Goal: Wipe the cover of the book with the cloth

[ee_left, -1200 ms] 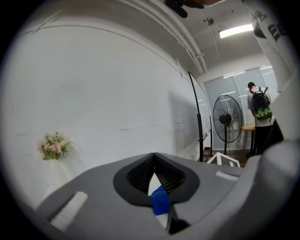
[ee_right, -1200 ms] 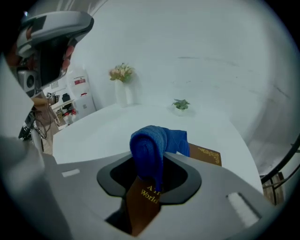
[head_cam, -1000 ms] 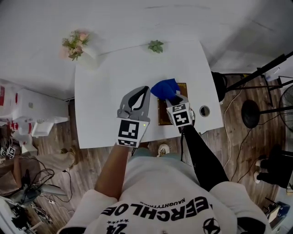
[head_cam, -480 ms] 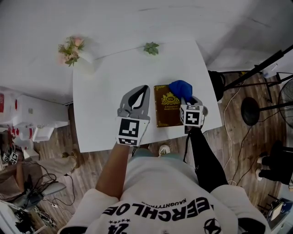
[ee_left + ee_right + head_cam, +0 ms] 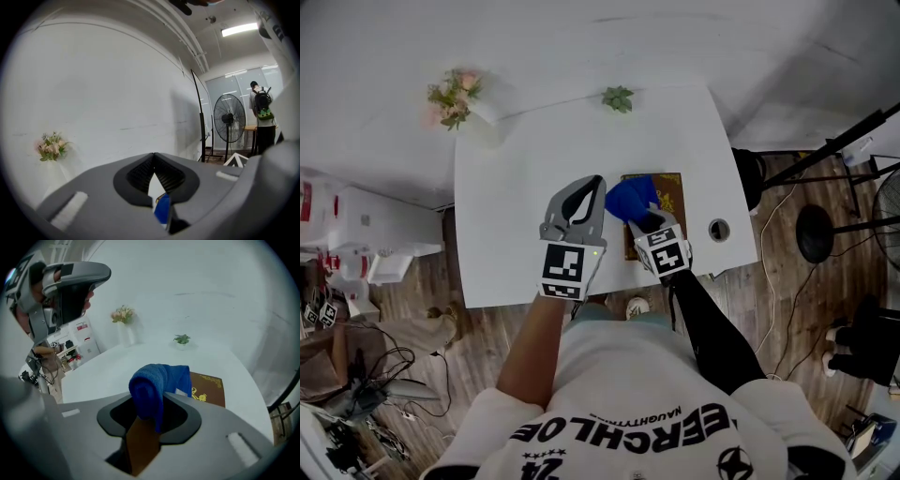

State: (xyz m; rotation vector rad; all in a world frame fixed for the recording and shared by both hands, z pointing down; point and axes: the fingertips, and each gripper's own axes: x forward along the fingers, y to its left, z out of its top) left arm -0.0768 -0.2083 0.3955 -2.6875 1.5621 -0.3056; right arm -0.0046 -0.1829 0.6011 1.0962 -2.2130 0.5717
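Across most of the head view, the white table (image 5: 516, 187) is stretching away from you, with wood floor (image 5: 487, 323) showing round its near edge. Toward the table's right side the brown book (image 5: 673, 192) is lying flat with its gold-printed cover facing up. The right gripper view is showing gold lettering along the cover's far side.

You are holding the left gripper (image 5: 598, 183) above the table just left of the book, pointing away from you. Its jaws are clenched tip to tip with nothing between them, and the left gripper view is showing only a sliver of blue through the gap behind the tips.

You are holding the right gripper (image 5: 643, 217) over the near half of the book. It is grasping the blue cloth (image 5: 628, 195), which is bunching up in a thick roll above the jaws. The cloth is covering the far left corner of the cover and reaching a little past the book's left edge, close to the tips of the left gripper. Whether the cloth is pressing on the cover or riding just above it, the views are not making clear.

At the far left corner of the table a bunch of pale flowers (image 5: 455, 92) is standing in a white vase. A small green plant (image 5: 618, 97) is sitting at the far edge, roughly in line with the book. Right of the book, near the table's near right corner, a small dark ring (image 5: 719, 228) is lying on the tabletop.
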